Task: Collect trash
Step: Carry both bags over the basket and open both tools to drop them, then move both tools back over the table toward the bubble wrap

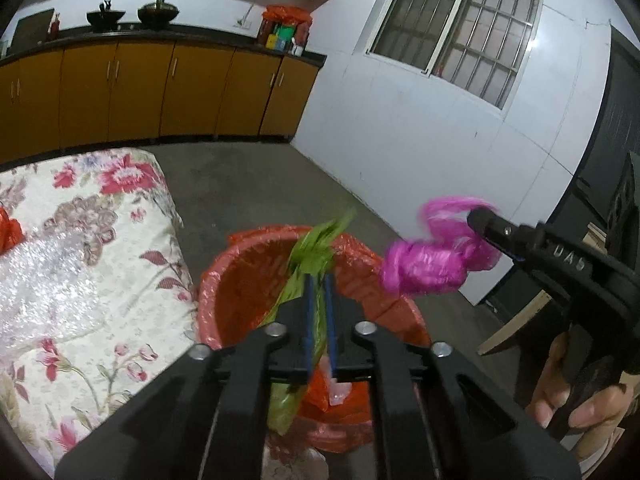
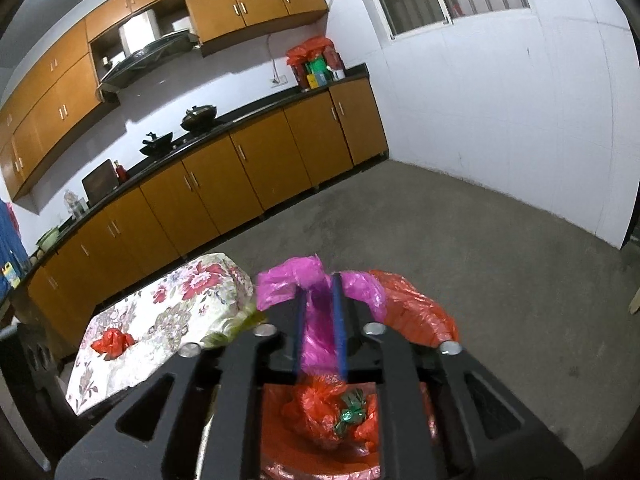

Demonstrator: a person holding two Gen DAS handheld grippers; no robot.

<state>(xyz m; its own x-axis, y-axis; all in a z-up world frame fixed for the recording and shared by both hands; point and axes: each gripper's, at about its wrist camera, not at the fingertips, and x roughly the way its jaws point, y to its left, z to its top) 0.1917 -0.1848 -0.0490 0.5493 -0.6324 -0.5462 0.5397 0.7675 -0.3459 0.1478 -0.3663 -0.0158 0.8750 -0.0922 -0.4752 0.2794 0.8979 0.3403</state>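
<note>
A bin lined with a red bag [image 1: 248, 264] stands on the floor beside the table; it also shows in the right wrist view [image 2: 416, 312]. My left gripper [image 1: 319, 280] is shut on a green plastic bag [image 1: 316, 248] and holds it over the bin. My right gripper [image 2: 320, 284] is shut on a magenta plastic bag [image 2: 288, 284] above the bin; in the left wrist view that bag [image 1: 428, 264] hangs at the bin's right. Crumpled red and green trash [image 2: 340, 408] lies in the bin.
A table with a floral cloth [image 1: 100, 216] stands left of the bin, with bubble wrap [image 1: 44, 280] and a red crumpled bag [image 2: 112, 342] on it. Orange kitchen cabinets [image 1: 160, 96] line the back wall. Bare concrete floor [image 2: 480, 240] lies beyond.
</note>
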